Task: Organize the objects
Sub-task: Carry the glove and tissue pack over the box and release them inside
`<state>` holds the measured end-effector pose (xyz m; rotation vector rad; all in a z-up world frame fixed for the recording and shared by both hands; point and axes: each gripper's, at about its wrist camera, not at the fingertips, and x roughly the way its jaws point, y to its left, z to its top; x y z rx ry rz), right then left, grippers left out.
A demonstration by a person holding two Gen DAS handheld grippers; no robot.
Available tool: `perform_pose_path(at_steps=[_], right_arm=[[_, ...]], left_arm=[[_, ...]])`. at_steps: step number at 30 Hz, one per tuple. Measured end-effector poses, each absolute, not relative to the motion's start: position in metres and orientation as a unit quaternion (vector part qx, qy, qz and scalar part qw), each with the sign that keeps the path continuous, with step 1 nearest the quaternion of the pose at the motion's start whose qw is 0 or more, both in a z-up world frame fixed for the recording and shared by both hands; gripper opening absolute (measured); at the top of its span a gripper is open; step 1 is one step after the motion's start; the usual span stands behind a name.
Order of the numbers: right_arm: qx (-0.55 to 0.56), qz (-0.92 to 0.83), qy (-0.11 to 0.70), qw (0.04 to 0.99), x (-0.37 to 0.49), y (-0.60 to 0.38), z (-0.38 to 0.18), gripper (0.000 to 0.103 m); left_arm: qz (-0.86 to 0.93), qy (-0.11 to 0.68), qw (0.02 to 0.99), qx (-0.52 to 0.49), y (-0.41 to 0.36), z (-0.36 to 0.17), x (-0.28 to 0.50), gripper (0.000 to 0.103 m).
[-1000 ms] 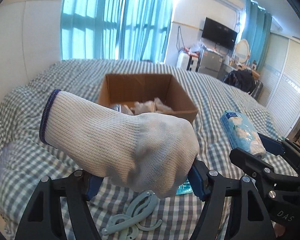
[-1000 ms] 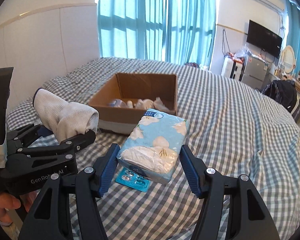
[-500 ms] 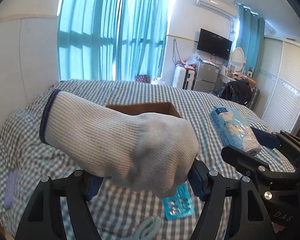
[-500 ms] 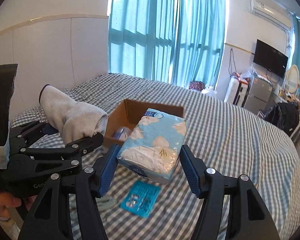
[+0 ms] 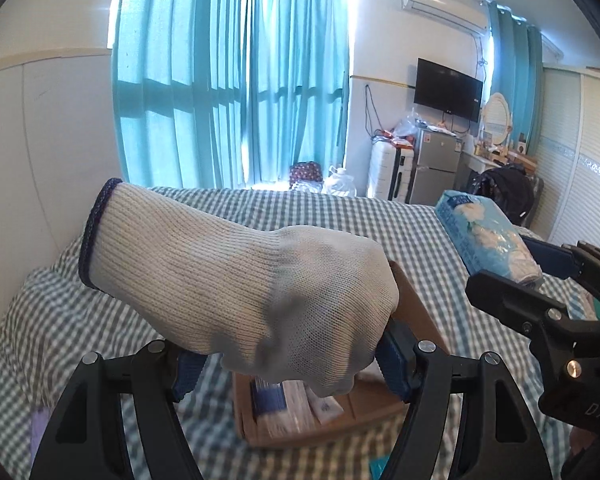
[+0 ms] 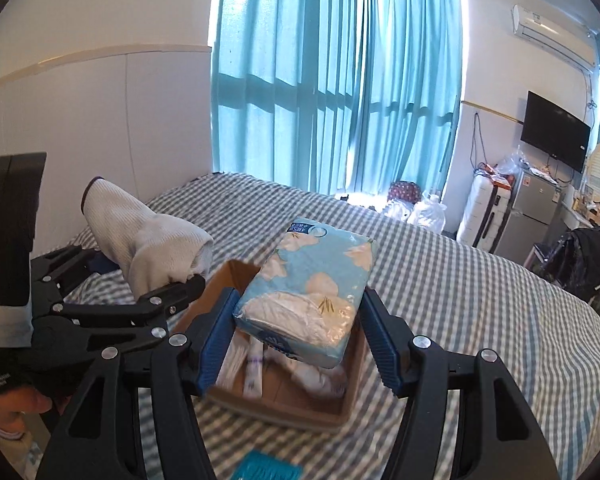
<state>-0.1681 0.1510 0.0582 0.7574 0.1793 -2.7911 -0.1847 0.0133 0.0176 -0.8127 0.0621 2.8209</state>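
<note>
My left gripper [image 5: 288, 364] is shut on a white knit glove [image 5: 236, 292] with a dark cuff and holds it in the air above the left part of a cardboard box [image 5: 416, 312]. My right gripper [image 6: 296, 336] is shut on a blue tissue pack [image 6: 312, 284] printed with white flowers, held over the same box [image 6: 284, 404]. The box sits on the checked bed and holds several white and blue packets. The glove also shows in the right wrist view [image 6: 152, 244], and the tissue pack shows in the left wrist view [image 5: 484, 236].
The checked bedspread [image 6: 480, 304] spreads around the box. A teal packet [image 6: 268, 468] lies on the bed in front of the box. Teal curtains [image 6: 340, 80], a fridge [image 6: 536, 216], a suitcase and a wall television stand beyond the bed.
Both grippers have risen and moved forward with their loads. The box, earlier farther ahead on the bed, now lies right beneath them. The hooks and teal packet have slid out below.
</note>
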Motion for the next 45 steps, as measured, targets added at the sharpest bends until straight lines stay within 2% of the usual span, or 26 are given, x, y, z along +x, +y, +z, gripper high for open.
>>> perform_pose_path(at_steps=[6,15,27,34,37,41,43,45], right_arm=[[0.266,-0.954,0.065,0.126,-0.218,0.149,0.046,0.062],[0.309,-0.941,0.051,0.131,-0.269,0.158,-0.007,0.062],[0.353,-0.927,0.031,0.124,-0.294,0.175,-0.056,0.062],[0.344,-0.93,0.013,0.131,-0.285,0.179,-0.045,0.065],[0.327,-0.936,0.013,0.127,-0.274,0.182,-0.029,0.076],[0.302,-0.945,0.006,0.129,-0.253,0.186,0.002,0.082],[0.289,-0.948,0.008,0.13,-0.238,0.188,0.017,0.084],[0.275,-0.953,0.015,0.129,-0.219,0.189,0.033,0.087]], left_arm=[[0.95,0.038,0.103,-0.294,0.025,-0.009,-0.22,0.074],[0.932,0.05,0.105,-0.343,0.037,-0.066,-0.248,0.074],[0.916,0.061,0.11,-0.38,0.043,-0.096,-0.254,0.074],[0.914,0.061,0.118,-0.383,0.047,-0.089,-0.243,0.08],[0.916,0.059,0.11,-0.382,0.046,-0.08,-0.236,0.083],[0.921,0.051,0.099,-0.373,0.044,-0.061,-0.219,0.086],[0.928,0.046,0.091,-0.359,0.043,-0.048,-0.209,0.096],[0.938,0.041,0.085,-0.333,0.04,-0.031,-0.195,0.101]])
